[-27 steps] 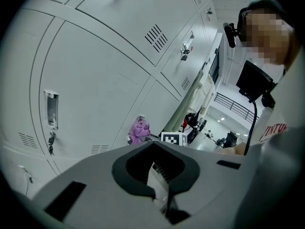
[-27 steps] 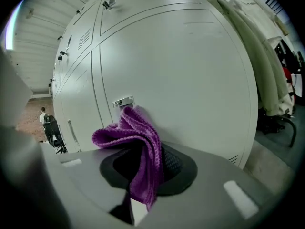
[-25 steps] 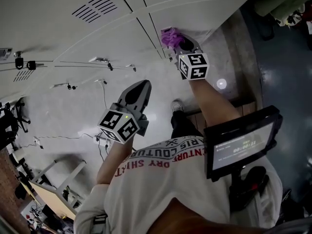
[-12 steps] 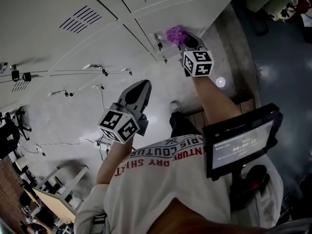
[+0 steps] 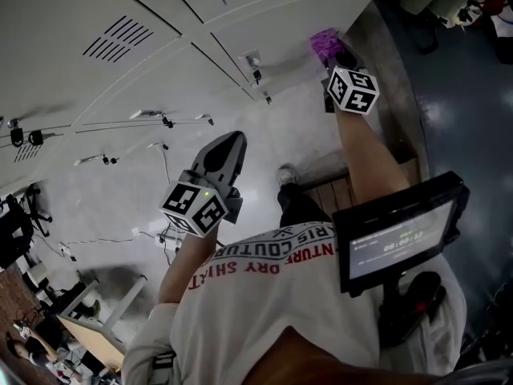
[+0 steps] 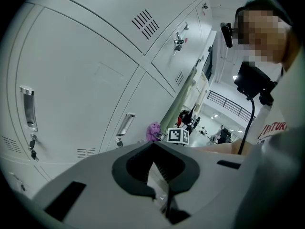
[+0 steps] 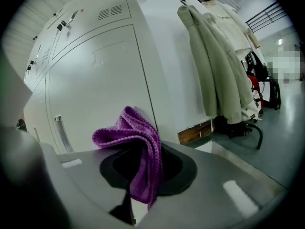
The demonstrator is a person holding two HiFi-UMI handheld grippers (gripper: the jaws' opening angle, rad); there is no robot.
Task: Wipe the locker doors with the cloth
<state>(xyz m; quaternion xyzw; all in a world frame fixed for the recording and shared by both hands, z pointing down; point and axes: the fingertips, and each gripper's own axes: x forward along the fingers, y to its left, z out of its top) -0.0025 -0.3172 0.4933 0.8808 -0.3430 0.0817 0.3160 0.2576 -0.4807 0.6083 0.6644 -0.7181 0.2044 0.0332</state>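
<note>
So that its folds can rub the locker door (image 7: 95, 89), the cloth (image 7: 143, 144) sits clamped in the fingers of the right gripper (image 5: 335, 54); the left gripper (image 5: 229, 144) idles, fingers together, empty

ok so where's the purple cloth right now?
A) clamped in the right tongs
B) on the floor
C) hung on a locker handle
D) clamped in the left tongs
A: the right gripper view shows the purple cloth pinched in the right tongs; the left tongs are shut on nothing.
</note>
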